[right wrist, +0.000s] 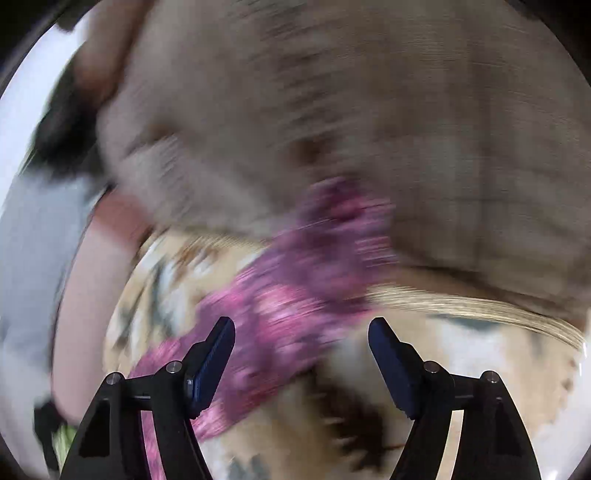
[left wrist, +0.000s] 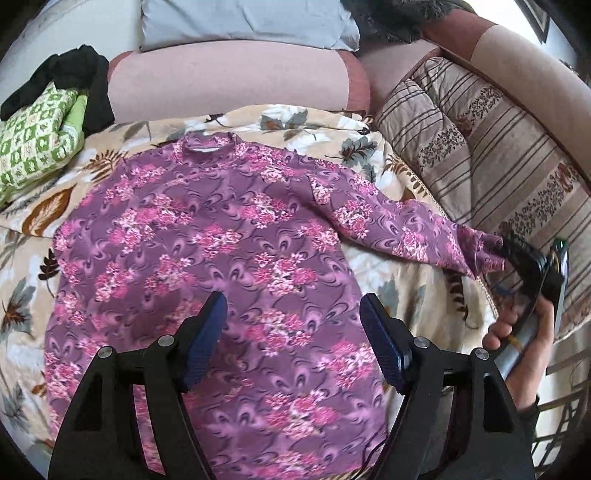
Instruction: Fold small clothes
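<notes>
- Purple long-sleeved top printed with pink flowers spread flat, collar away from the camera, on a cream fleece blanket with brown and grey leaves.
- One sleeve stretched out sideways to the right, off the body of the top, its cuff reaching the blanket's edge beside a beige striped quilt with dark floral bands.
- Left gripper hovering above the lower middle of the top, blue pads spread wide, nothing between them.
- Right gripper seen in the left wrist view at the cuff end of the sleeve, held by a hand at the right edge; contact with the cuff not clear from that angle.
- In the right wrist view, heavily smeared by motion: jaws wide apart, purple sleeve running diagonally under and beyond the left finger, not pinched between the pads.
- Green-and-white patterned folded cloth with a black garment draped over it, at the far left on the blanket.
- Pink sofa back cushion behind the blanket, pale grey pillow above it.
</notes>
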